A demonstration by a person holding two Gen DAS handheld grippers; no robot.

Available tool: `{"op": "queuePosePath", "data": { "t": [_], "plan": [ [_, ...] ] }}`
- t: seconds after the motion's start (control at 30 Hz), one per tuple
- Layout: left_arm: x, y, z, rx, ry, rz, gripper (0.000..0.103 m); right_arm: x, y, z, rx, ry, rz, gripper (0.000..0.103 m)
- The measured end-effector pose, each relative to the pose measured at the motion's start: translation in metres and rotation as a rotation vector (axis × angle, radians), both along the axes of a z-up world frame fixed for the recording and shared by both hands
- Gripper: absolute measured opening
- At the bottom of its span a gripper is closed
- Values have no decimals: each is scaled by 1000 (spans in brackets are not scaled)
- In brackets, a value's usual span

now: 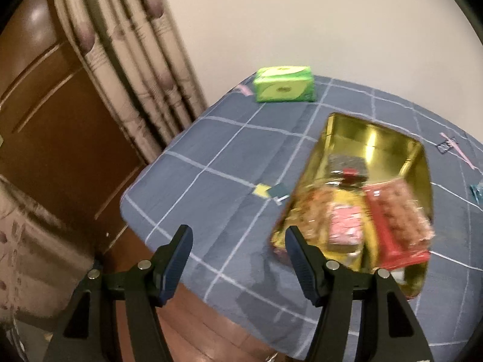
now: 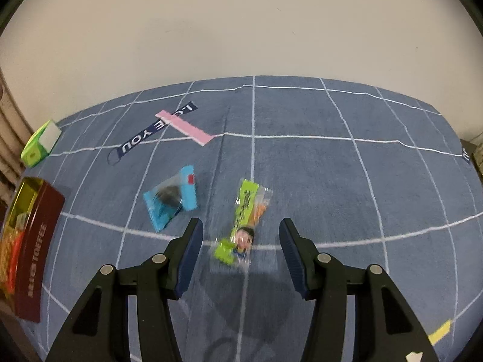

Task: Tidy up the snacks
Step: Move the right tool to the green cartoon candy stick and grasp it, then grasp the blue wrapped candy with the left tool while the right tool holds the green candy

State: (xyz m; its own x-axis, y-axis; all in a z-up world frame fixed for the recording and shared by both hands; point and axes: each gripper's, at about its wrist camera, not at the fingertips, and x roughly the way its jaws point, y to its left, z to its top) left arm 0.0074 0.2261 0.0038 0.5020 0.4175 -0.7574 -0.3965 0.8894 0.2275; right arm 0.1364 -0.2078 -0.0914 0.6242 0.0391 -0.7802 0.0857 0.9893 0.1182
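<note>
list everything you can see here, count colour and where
toffee tin: one, dark red outside, gold inside, left edge of the bed, open, snack packets inside
snack packets in tin: several, red, pink, yellow; exact count unclear
green box: one, far left corner
blue snack packet: one, mid-bed
green snack packet: one, ahead of the right gripper
bedsheet: one, blue, white grid
curtain: beige, left
left gripper: black, open, empty
right gripper: black, open, empty

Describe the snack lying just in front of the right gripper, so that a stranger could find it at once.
On the blue checked tablecloth, look between the fingers of the open right gripper. There lies a long lime-green snack packet with a cartoon face. Its neighbour, the sky-blue packet on the left, is shorter and shows a dark filling.
</note>
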Motion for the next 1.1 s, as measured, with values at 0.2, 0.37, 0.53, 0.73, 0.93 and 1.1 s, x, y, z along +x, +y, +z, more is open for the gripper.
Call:
{"op": "queuePosePath", "data": {
  "t": [0.2, 0.37, 0.53, 0.73, 0.93, 1.1],
  "plan": [
    [22, -48, 14, 73, -7, -120, 65, 12, 1, -7, -16, 13, 21, 44],
    [49, -96, 18, 92, -15, -232, 65, 14, -2, -10, -9, 19, 31, 38],
    [80, -154, 11, 103, -21, -372, 65, 13, 0, -14, -12, 11, 56, 29],
    [111, -220, -12, 32, 13, -567, 65, 7, -2, -14, -44, -9, 126, 18],
    [133, -273, -36, 2, 53, -710, 65, -5, -19, -15, -112, -28, 129, 17],
    [151, -300, -49, -55, 78, -773, 65, -14, -46, -16, -165, -41, 95, 17]
  ]
}}
